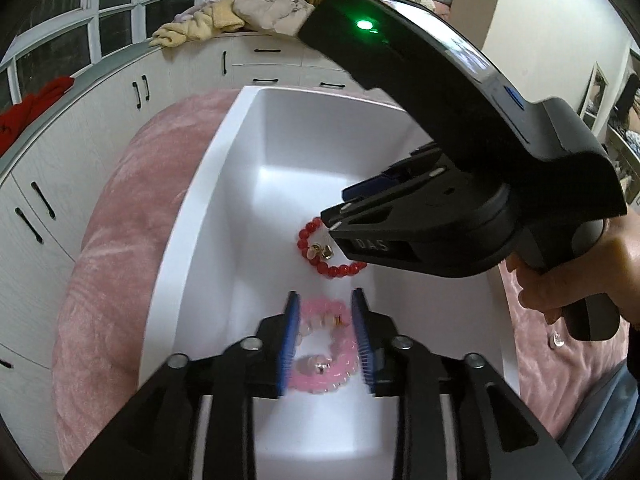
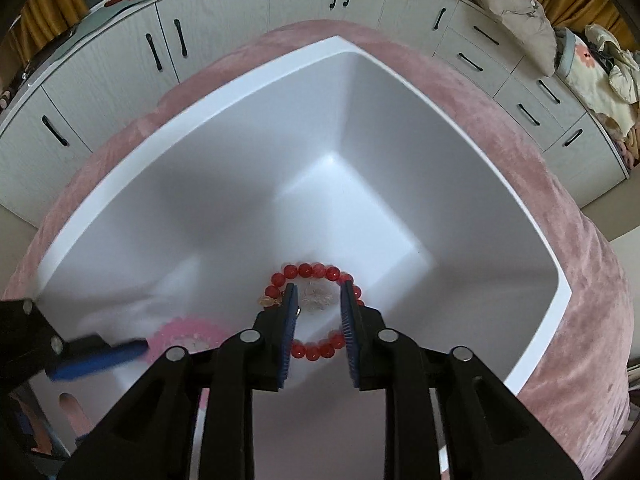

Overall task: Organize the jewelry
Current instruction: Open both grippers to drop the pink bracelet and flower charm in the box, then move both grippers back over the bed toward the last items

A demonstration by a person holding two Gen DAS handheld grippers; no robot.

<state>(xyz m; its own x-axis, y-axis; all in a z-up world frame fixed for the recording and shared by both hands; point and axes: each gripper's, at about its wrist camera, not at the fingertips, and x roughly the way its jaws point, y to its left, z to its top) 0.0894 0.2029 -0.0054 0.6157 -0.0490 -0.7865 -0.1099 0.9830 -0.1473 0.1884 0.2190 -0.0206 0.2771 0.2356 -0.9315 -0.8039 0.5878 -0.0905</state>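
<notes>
Far half of the white box [image 2: 224, 152]: bare floor, open from above. Near half crowded: red bead bracelet [image 2: 316, 272] and pink bracelet [image 1: 320, 360] lying close, right claw [image 1: 340, 216] overhead.

Colours in and around the white bin

White bin [image 2: 224, 128] on pink plush cover [image 1: 120, 240]. Red bead bracelet [image 2: 316, 350] with gold charms lies around the right gripper [image 2: 318, 300], black with blue pads. Pink bead bracelet [image 1: 320, 376] lies between the blue pads of the black left gripper [image 1: 325, 304]. Pale grey cabinets [image 2: 100, 80], black handles.
</notes>
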